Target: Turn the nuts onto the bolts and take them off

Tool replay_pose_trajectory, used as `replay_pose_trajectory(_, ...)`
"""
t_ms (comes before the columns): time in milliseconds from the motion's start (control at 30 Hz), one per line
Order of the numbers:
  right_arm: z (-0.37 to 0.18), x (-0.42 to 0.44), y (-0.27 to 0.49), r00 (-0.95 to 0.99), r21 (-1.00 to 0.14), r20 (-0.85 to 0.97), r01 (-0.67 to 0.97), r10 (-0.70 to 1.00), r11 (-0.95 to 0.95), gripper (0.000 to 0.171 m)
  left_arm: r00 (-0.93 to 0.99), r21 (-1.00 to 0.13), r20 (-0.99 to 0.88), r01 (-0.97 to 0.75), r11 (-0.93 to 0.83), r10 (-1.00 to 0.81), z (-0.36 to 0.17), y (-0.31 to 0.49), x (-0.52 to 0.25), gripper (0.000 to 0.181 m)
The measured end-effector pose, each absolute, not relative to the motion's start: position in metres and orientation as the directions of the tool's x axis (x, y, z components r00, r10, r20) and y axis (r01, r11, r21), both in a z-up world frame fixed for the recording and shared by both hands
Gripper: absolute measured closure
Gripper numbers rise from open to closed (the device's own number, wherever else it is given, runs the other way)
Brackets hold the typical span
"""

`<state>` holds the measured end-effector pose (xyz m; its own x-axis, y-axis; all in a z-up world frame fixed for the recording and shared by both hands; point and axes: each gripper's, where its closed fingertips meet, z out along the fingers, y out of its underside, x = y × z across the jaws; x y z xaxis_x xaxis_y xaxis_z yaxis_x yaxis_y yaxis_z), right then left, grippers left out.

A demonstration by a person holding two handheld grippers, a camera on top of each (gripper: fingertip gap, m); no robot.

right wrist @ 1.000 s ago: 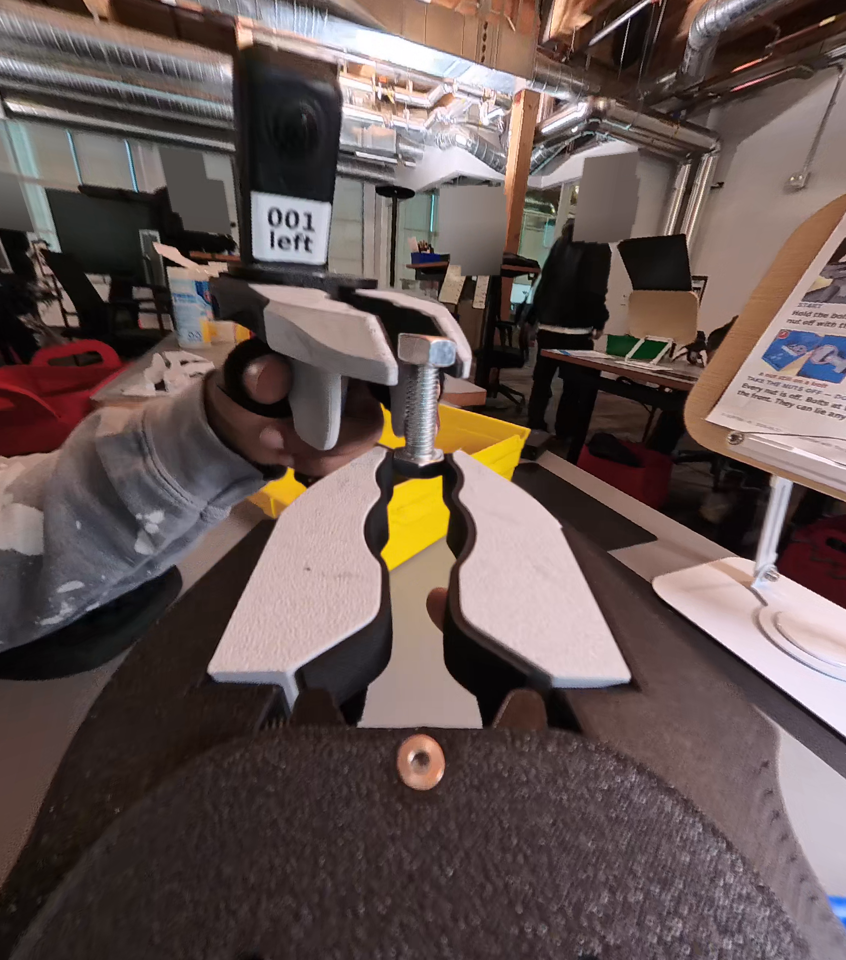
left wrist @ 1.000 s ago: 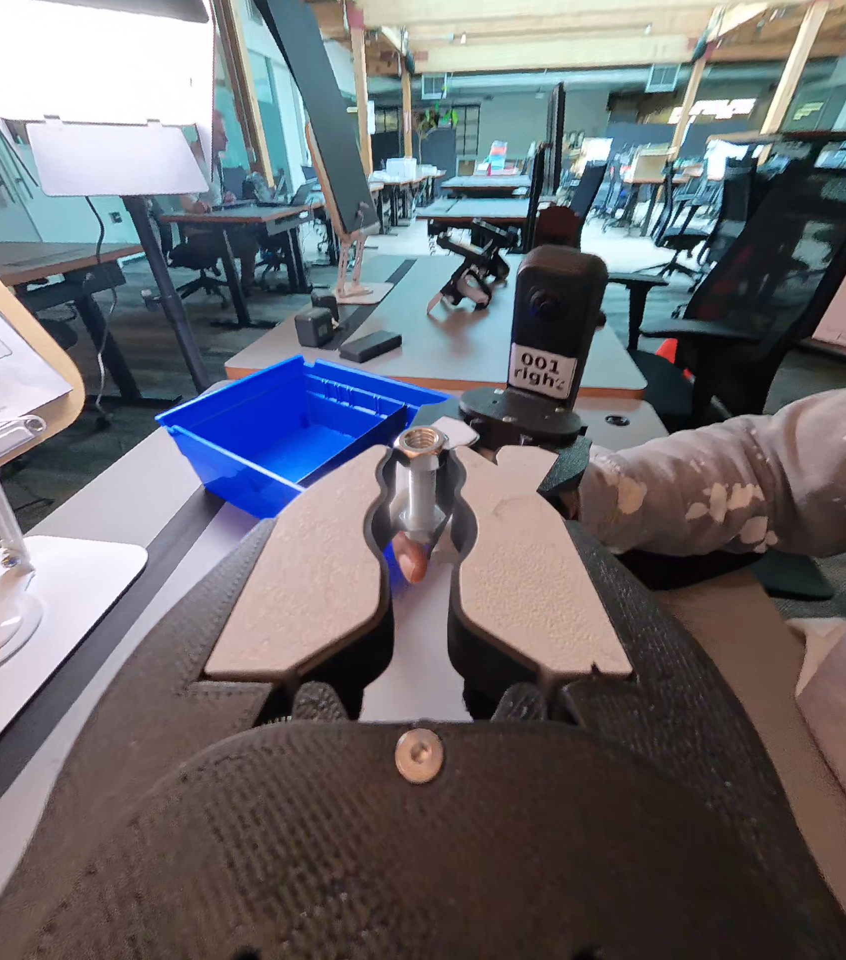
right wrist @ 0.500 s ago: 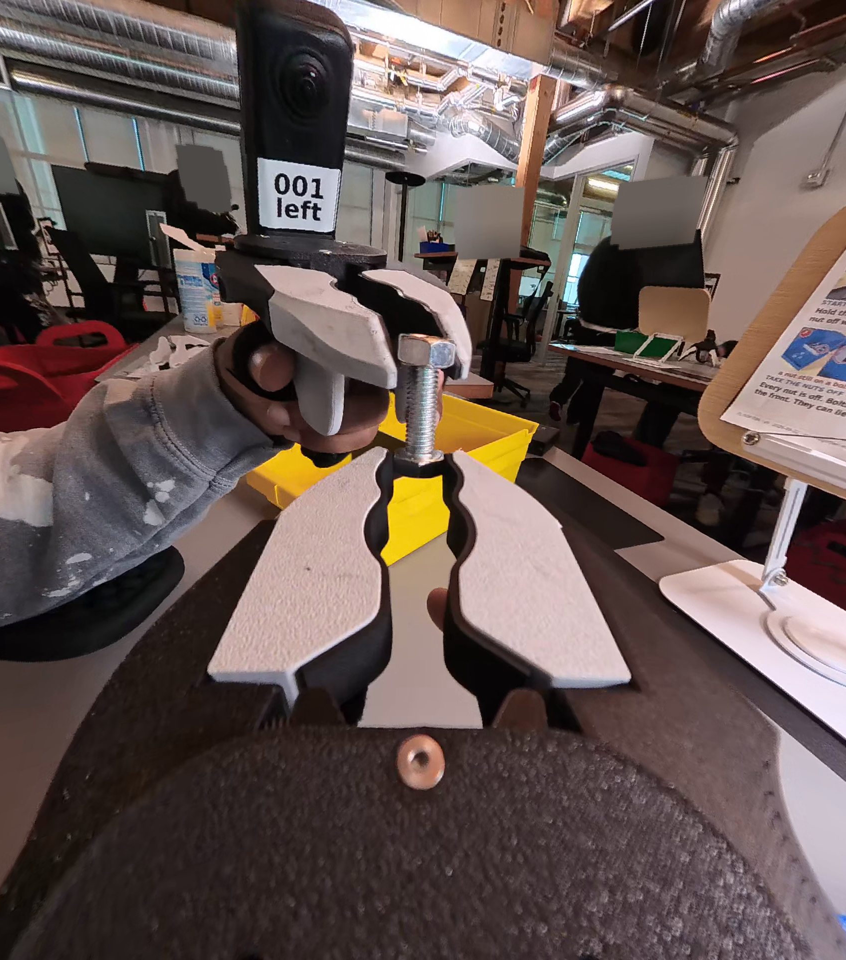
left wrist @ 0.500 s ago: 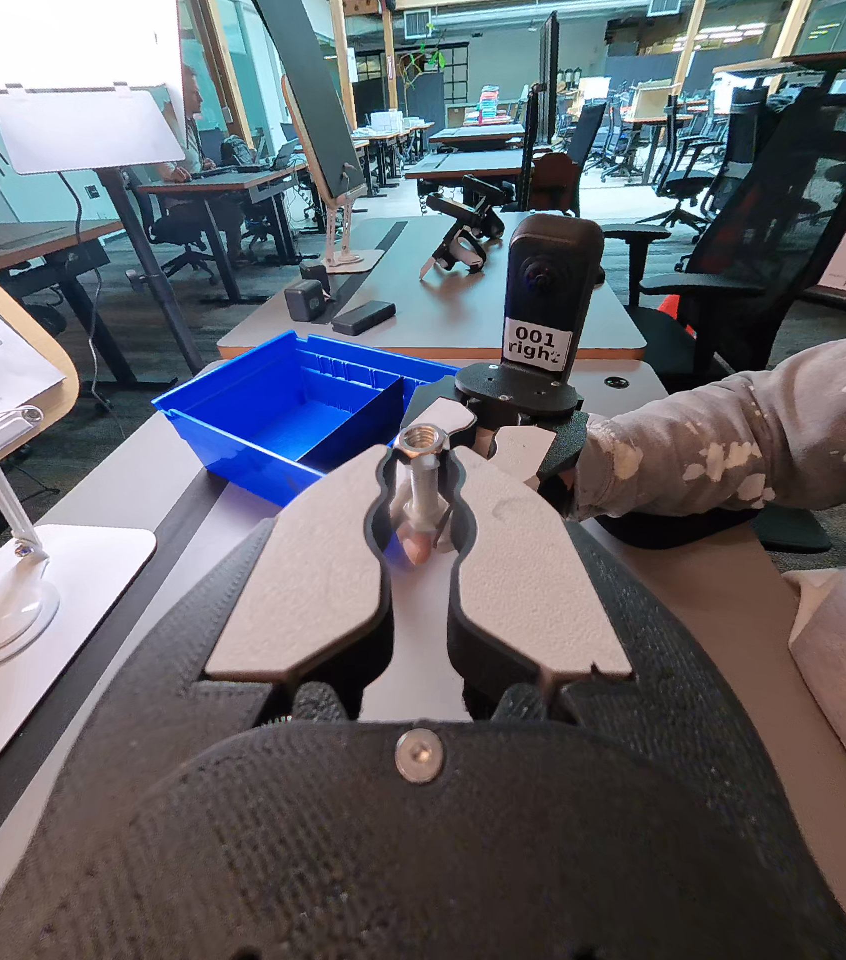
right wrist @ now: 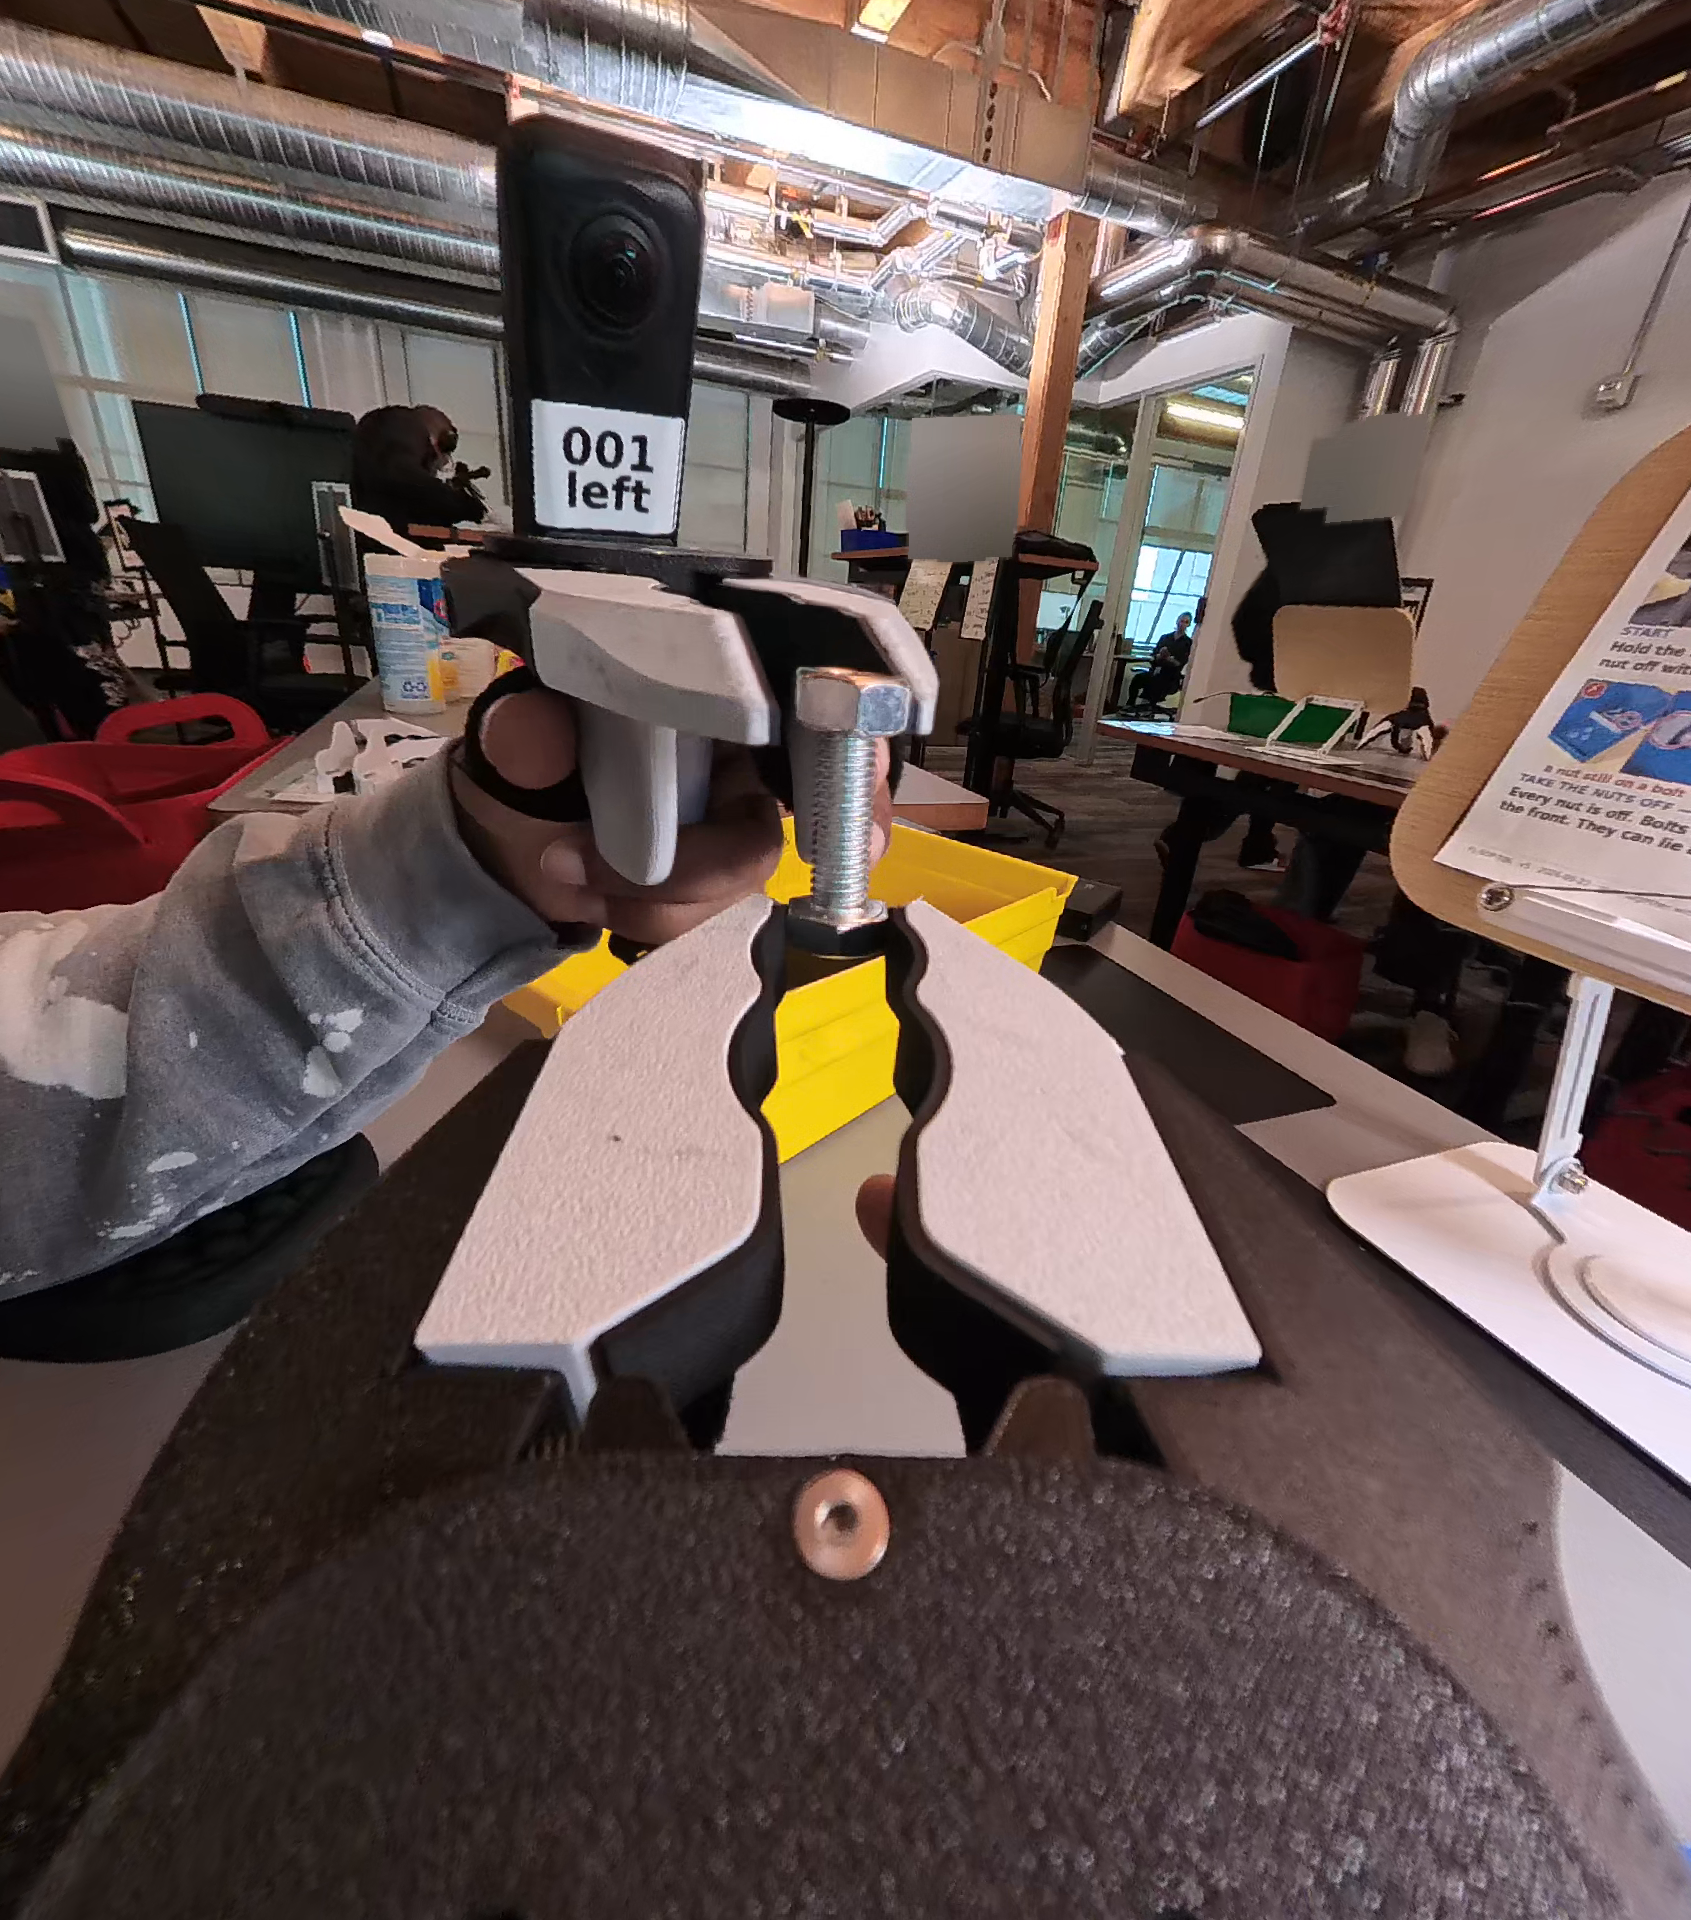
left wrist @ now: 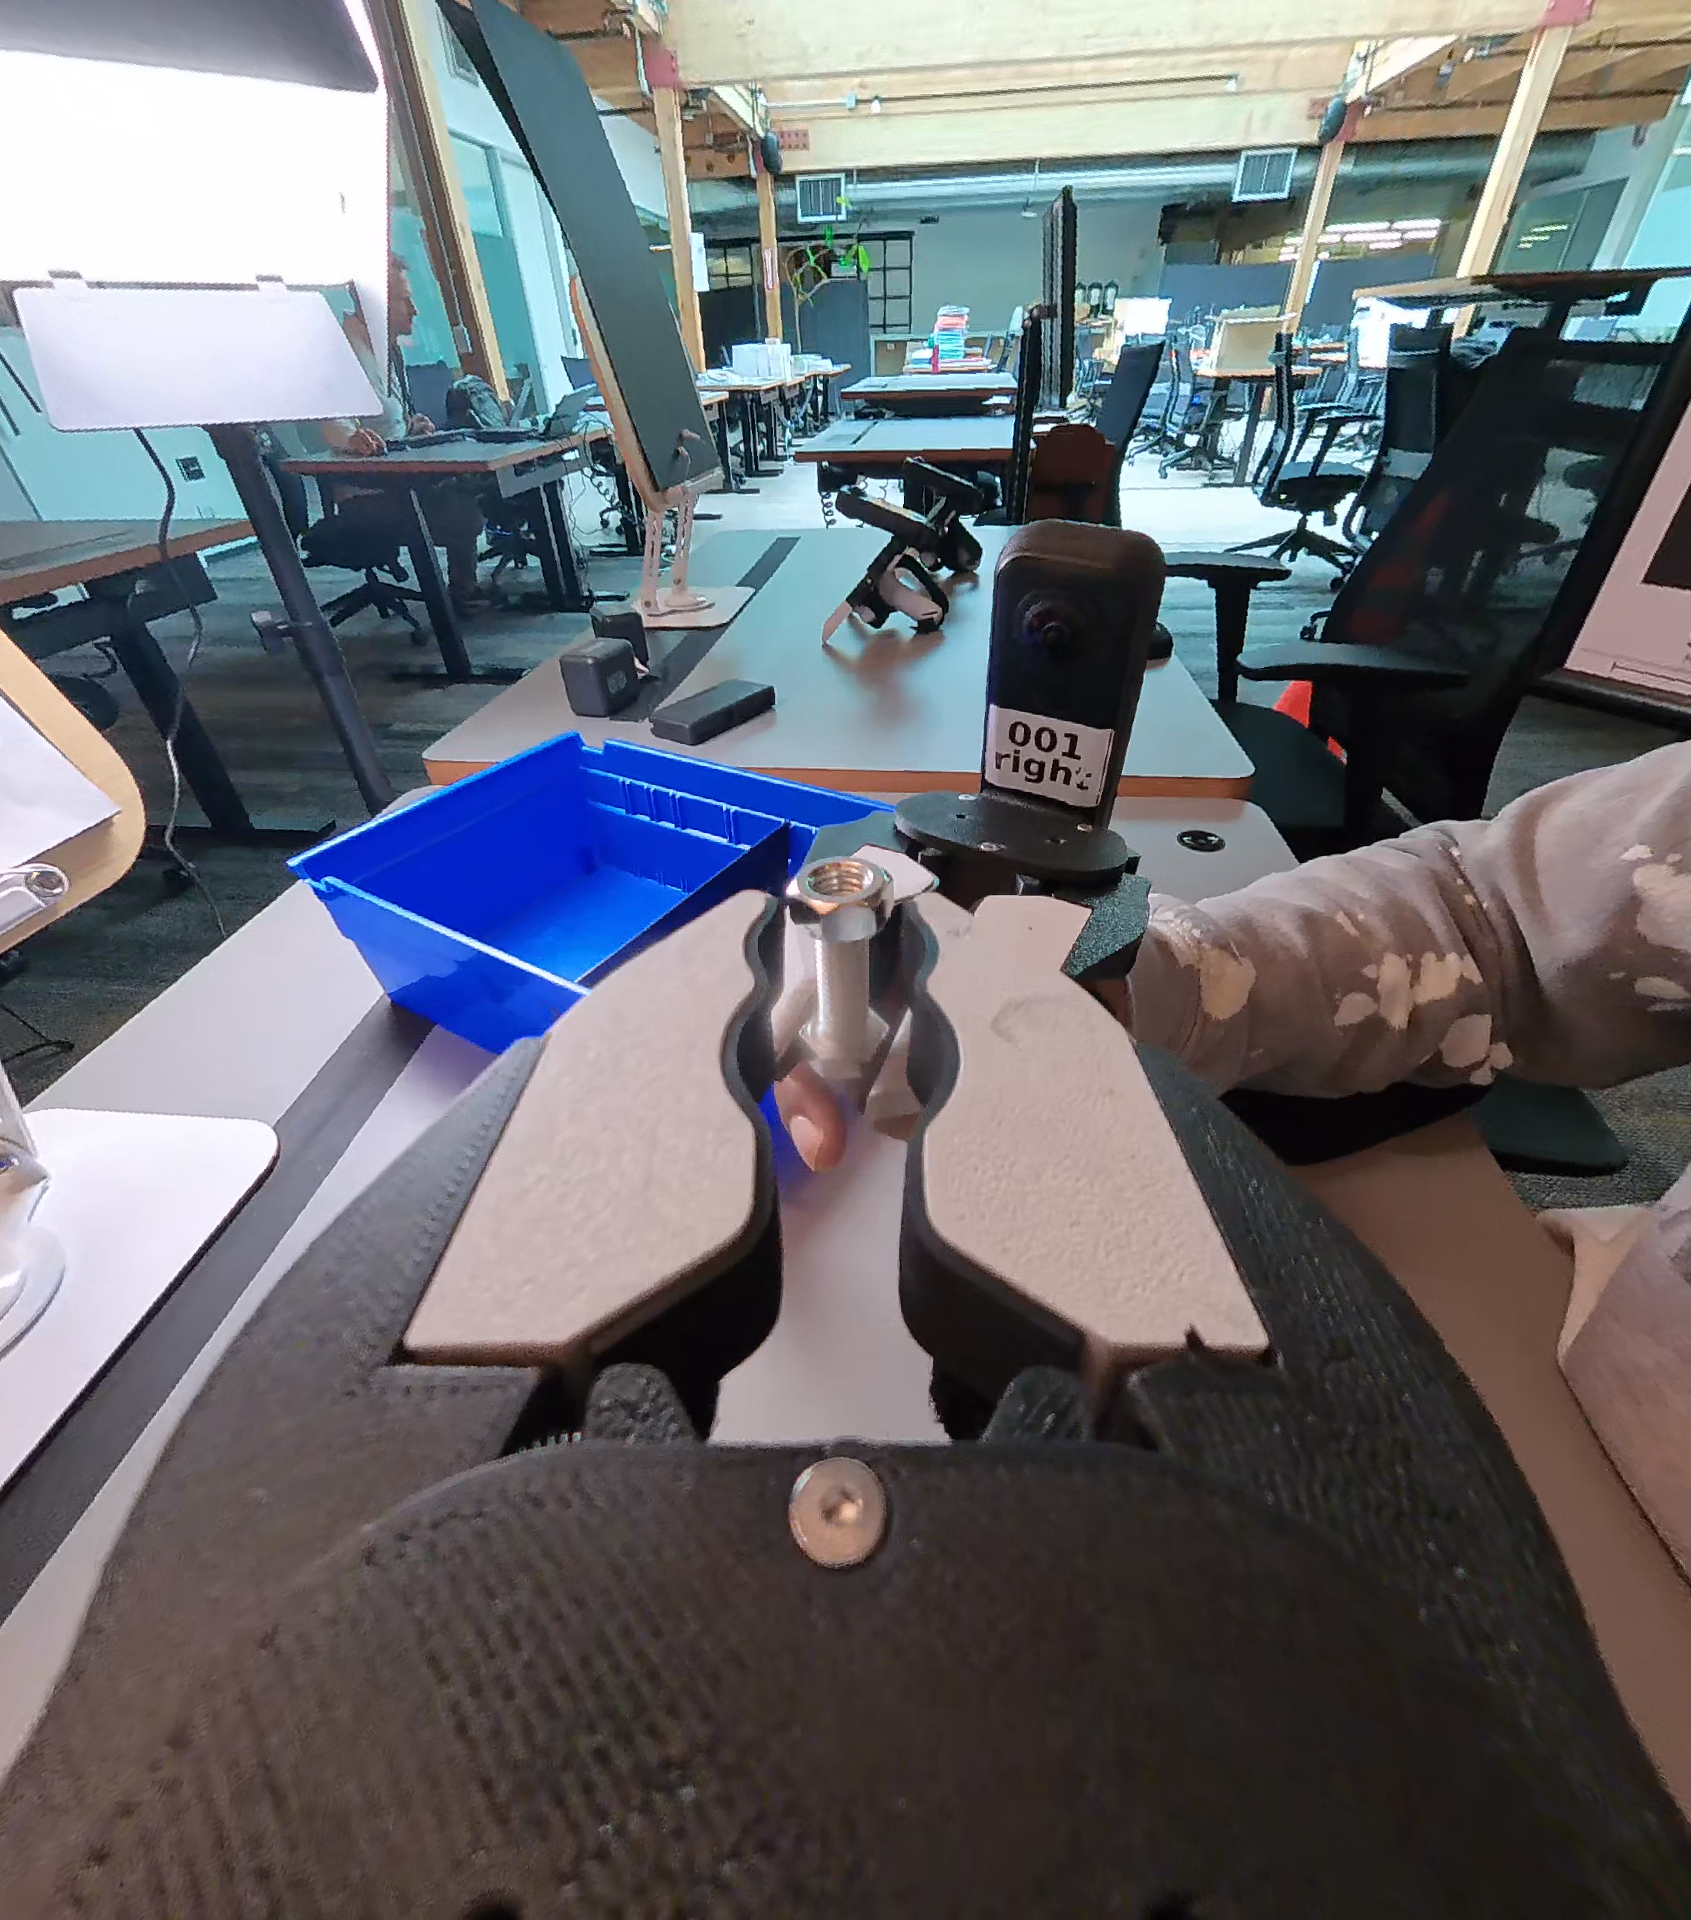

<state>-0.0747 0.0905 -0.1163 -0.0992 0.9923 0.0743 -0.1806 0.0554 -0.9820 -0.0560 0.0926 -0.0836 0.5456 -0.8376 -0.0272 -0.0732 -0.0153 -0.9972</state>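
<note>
A silver bolt (right wrist: 846,810) stands upright between my two grippers, above the table. My left gripper (left wrist: 836,920) is shut on the bolt's hex head (left wrist: 836,891); the right wrist view shows it (right wrist: 851,686) gripping the head from above. My right gripper (right wrist: 836,914) is shut on a dark nut (right wrist: 836,923) at the bolt's lower end. In the left wrist view the shank (left wrist: 833,987) runs down between the right gripper's fingers (left wrist: 888,1049), which hide the nut. A person's hand holds each gripper.
A blue divided bin (left wrist: 560,894) stands on the grey table behind the bolt in the left wrist view. A yellow bin (right wrist: 976,904) stands behind it in the right wrist view. A white stand with an instruction sheet (right wrist: 1599,1247) is beside them. Left and right tips are no more than a few centimetres apart.
Both grippers keep their hold on the bolt and the nut. The left gripper has tilted slightly and now looms larger in the right wrist view. The exposed shank looks the same length.
</note>
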Motion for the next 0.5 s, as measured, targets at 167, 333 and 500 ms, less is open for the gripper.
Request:
replay_pose_trajectory(167,-0.113,-0.073,0.089,-0.112,-0.978,0.077,-0.201,0.991,0.054,0.153,0.536,-0.999,-0.019,-0.049,-0.009,-0.844,-0.08,0.091,-0.058,0.161)
replay_pose_trajectory(333,-0.106,-0.068,0.085,-0.14,-0.968,0.077,-0.247,0.987,0.041,0.153,0.521,-1.0,-0.017,-0.028,0.002,-0.853,-0.076,0.087,-0.062,0.162)
replay_pose_trajectory(500,-0.112,-0.071,0.089,-0.108,-0.975,0.101,-0.209,0.989,0.077,0.153,0.422,-0.993,0.11,0.091,-0.079,-0.9,-0.075,0.085,-0.05,0.146)
